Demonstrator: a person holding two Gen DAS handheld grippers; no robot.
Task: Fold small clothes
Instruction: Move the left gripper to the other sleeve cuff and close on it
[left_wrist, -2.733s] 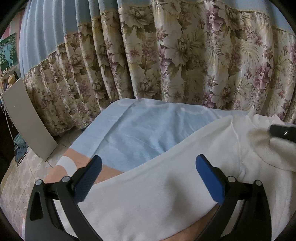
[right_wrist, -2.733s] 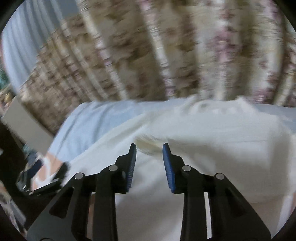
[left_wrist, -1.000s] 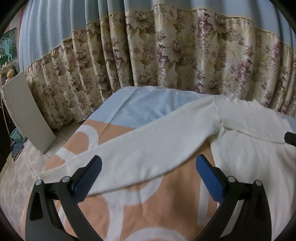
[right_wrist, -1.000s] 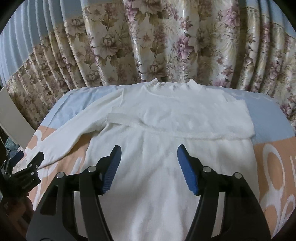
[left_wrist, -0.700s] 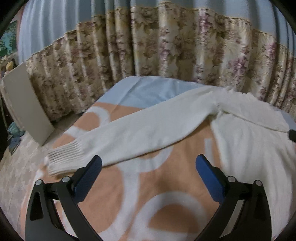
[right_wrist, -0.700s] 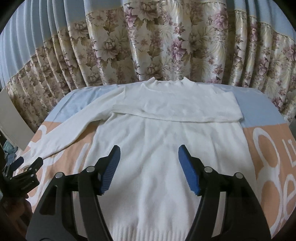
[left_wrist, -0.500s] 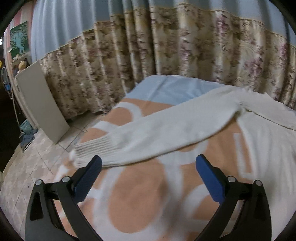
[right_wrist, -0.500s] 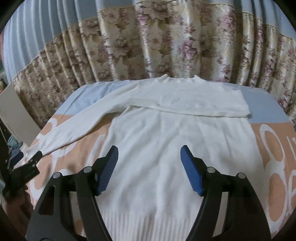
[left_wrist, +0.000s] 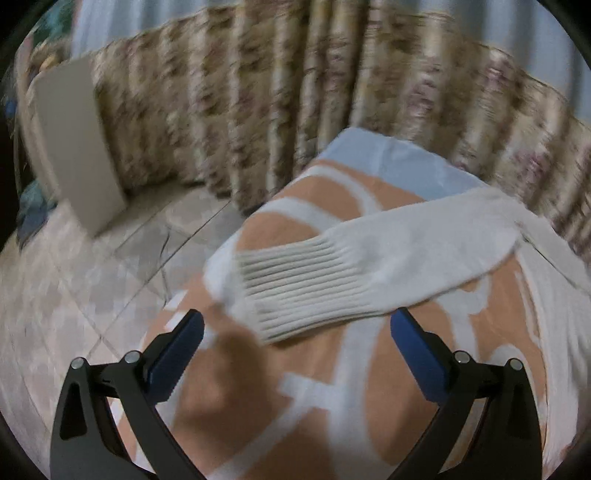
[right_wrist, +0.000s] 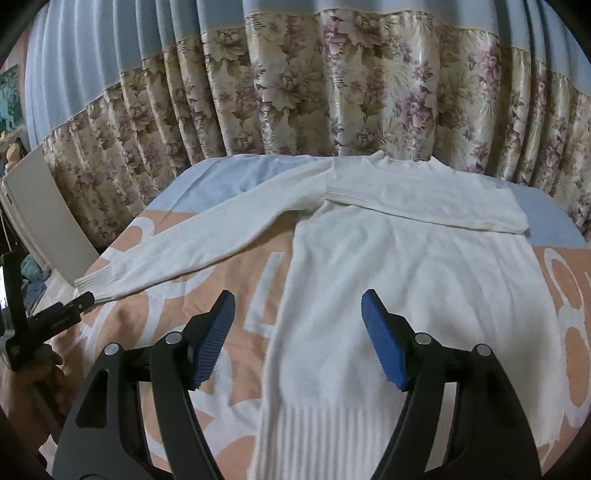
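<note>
Jaws of both grippers gape over white sweater (right_wrist: 406, 266) on blanket (right_wrist: 251, 280).

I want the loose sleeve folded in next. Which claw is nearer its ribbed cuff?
Left. The left claw sits open right at the ribbed cuff, which lies just ahead between its fingers. The right claw hangs open over the sweater body, well away from it.

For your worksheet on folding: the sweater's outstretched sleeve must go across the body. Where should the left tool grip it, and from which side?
Grip the ribbed cuff of the outstretched sleeve, coming from its open end at the bed's edge. It lies flat and free there, directly ahead of the open left tool, so pulling the cuff should swing the whole sleeve over the sweater.
</note>
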